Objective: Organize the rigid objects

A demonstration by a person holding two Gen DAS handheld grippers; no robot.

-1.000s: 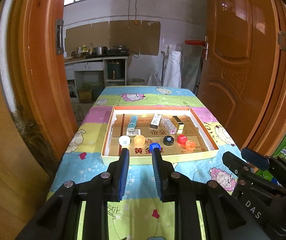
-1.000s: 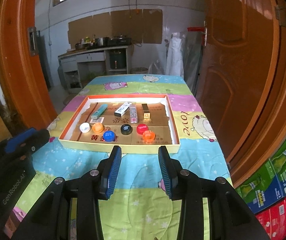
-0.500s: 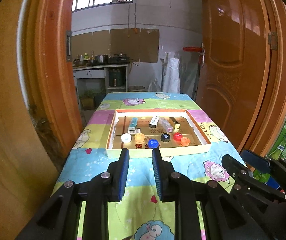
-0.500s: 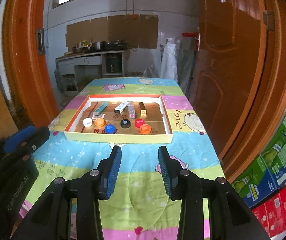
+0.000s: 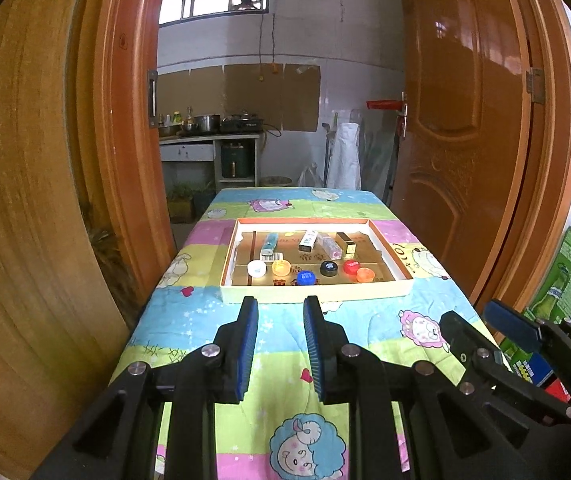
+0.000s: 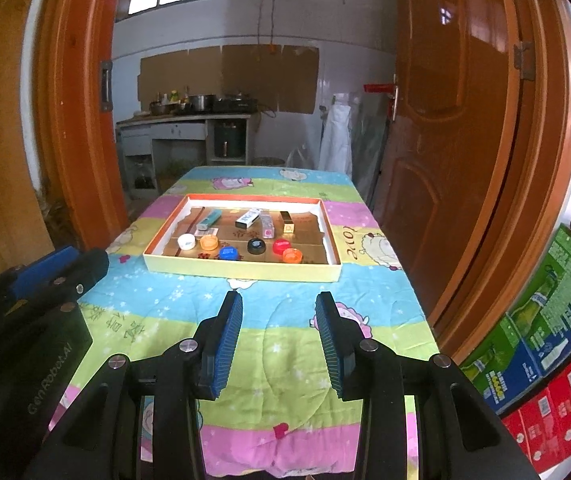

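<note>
Left wrist view: the left gripper [image 5: 280, 312] sits low in the frame over the tabletop [image 5: 365, 332], which is covered with a cartoon-print cloth. Its two blue-padded fingers stand parted by a moderate gap with nothing between them. At frame centre lies a shallow tray [image 5: 317, 293] with an orange-edged rim. Along its near row sit a white cap [image 5: 256, 268], a yellow cap [image 5: 281, 267], a blue cap [image 5: 306, 277], a black cap [image 5: 328, 267], a red cap [image 5: 351, 266] and an orange cap [image 5: 365, 275]. Behind them, in the far row, lie a teal box [image 5: 269, 243], a white box [image 5: 308, 240], a clear pink-ended box [image 5: 330, 246] and a dark gold box [image 5: 346, 242]. The right gripper [image 5: 481, 320] shows at the lower right edge.

In the right wrist view, the right gripper [image 6: 280, 306] hangs over the cloth at lower centre, its fingers spread wider than the left pair and holding nothing. The same tray [image 6: 241, 271] lies at frame centre, well apart from both grippers. The left gripper [image 6: 65, 264] appears at the left edge. Stacked green and red cartons [image 6: 545, 320] fill the lower right, beside an open wooden door [image 6: 445, 120].
</note>
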